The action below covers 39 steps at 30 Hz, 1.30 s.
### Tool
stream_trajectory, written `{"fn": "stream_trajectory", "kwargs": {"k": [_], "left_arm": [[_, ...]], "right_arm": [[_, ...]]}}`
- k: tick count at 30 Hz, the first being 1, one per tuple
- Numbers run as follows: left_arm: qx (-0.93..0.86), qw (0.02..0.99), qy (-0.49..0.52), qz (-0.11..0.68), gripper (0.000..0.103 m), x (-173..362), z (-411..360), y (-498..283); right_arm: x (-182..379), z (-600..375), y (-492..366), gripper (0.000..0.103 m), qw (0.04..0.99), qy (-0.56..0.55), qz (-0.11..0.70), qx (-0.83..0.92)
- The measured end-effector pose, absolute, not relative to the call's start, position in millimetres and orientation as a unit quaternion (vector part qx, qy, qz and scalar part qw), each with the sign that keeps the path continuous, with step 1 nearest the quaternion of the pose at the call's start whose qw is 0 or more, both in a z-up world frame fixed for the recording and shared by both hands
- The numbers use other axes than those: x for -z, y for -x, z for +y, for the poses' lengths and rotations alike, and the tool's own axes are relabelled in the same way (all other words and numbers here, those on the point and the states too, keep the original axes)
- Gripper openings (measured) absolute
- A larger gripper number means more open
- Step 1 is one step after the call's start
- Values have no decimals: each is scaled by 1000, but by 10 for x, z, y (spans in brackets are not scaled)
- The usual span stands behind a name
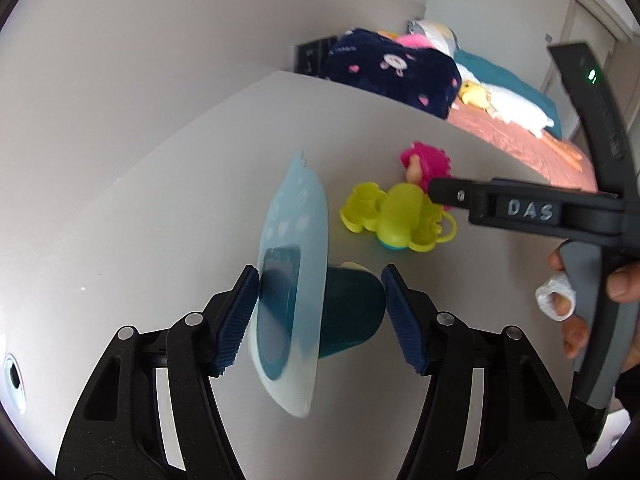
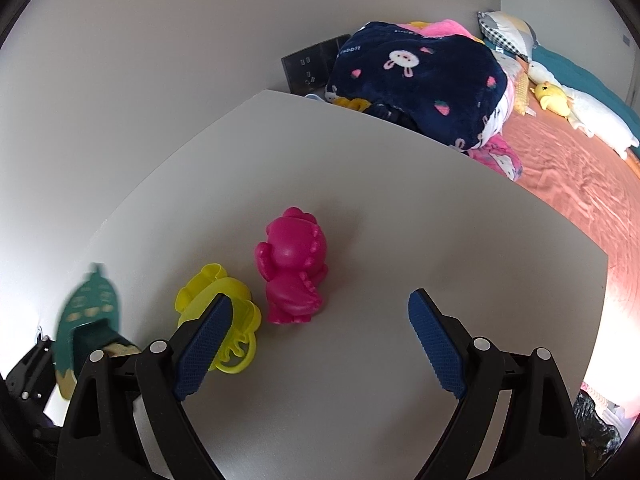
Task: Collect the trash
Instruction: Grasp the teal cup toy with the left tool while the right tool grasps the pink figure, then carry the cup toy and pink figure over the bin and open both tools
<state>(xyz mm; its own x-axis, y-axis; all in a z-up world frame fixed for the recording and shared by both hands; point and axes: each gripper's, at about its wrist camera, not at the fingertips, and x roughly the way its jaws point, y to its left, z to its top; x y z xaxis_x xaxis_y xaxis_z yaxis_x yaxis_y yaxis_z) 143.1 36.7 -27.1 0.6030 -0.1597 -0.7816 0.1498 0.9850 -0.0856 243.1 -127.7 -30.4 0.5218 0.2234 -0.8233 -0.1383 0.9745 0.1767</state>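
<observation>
My left gripper (image 1: pixel 320 316) is closed around a light blue leaf-shaped plastic piece with a teal cup-like body (image 1: pixel 296 280), held on edge above the grey table (image 1: pixel 160 208). The same piece shows at the far left of the right wrist view (image 2: pixel 88 320). My right gripper (image 2: pixel 320 340) is open and empty above the table, near a yellow plastic toy mould (image 2: pixel 216 300) and a pink dinosaur toy (image 2: pixel 294 268). In the left wrist view the right gripper's body (image 1: pixel 520 208) reaches over the yellow toy (image 1: pixel 392 216) and the pink toy (image 1: pixel 424 160).
A bed with an orange sheet (image 2: pixel 580 168) lies beyond the table's far edge, with a dark blue rabbit blanket (image 2: pixel 420 80), pillows and a yellow plush (image 2: pixel 552 96). A black socket panel (image 2: pixel 308 66) sits on the white wall. A black bag (image 2: pixel 596 432) is at the lower right.
</observation>
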Motion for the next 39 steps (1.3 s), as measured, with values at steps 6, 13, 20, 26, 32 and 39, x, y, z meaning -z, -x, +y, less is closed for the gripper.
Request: {"fn": "stream_trajectory", "kwargs": {"k": [6, 13, 20, 26, 32, 39], "left_arm": [[75, 899, 18, 432, 61, 192, 490, -1386], [72, 901, 25, 427, 60, 215, 551, -1356], [58, 895, 48, 439, 58, 339, 657, -1329], [57, 902, 55, 424, 57, 276, 686, -1285], [61, 909, 51, 410, 55, 118, 646, -1251], [68, 916, 37, 395, 55, -91, 527, -1160]], "right_arm": [[368, -1198, -2531, 85, 870, -42, 479, -107], [425, -1169, -2652, 56, 864, -43, 492, -101], [431, -1197, -2632, 42, 866, -35, 488, -105], [377, -1234, -2558, 42, 866, -45, 485, -110], [226, -1263, -2471, 42, 872, -53, 472, -116], [-12, -1390, -2286, 42, 880, -64, 455, -118]]}}
